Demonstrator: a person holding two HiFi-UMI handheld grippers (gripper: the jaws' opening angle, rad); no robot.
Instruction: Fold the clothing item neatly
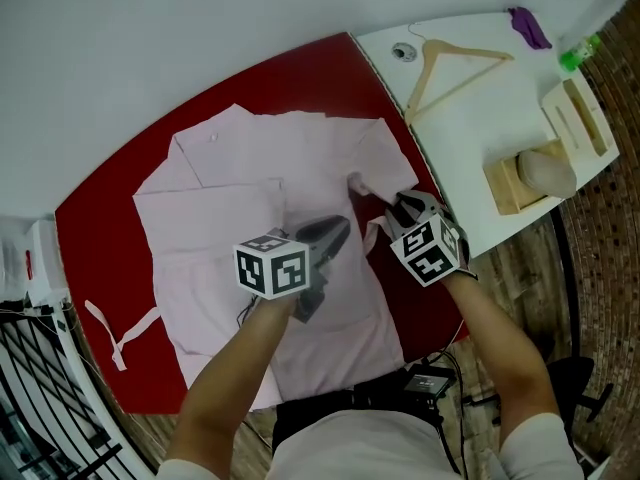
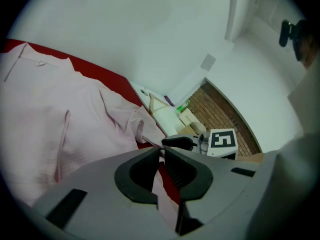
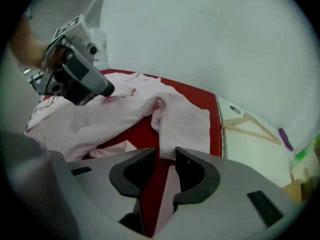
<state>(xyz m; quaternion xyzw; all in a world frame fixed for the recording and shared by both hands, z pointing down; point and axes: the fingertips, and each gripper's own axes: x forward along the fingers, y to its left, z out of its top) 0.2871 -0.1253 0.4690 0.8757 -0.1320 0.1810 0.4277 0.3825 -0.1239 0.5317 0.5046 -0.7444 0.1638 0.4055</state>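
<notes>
A pale pink shirt lies spread on the red table, its left side folded inward. My left gripper hovers over the shirt's middle, pointing toward its right side. In the left gripper view its jaws are shut tip to tip, with no cloth visibly pinched. My right gripper is at the bunched right sleeve. Its jaws stand apart, and a strip of pink cloth lies loosely in the gap. The right gripper's marker cube shows in the left gripper view.
A white table adjoins the red one on the right. It carries a wooden hanger, a wooden stand, a purple item and a green bottle. A white strip lies at the red table's left front.
</notes>
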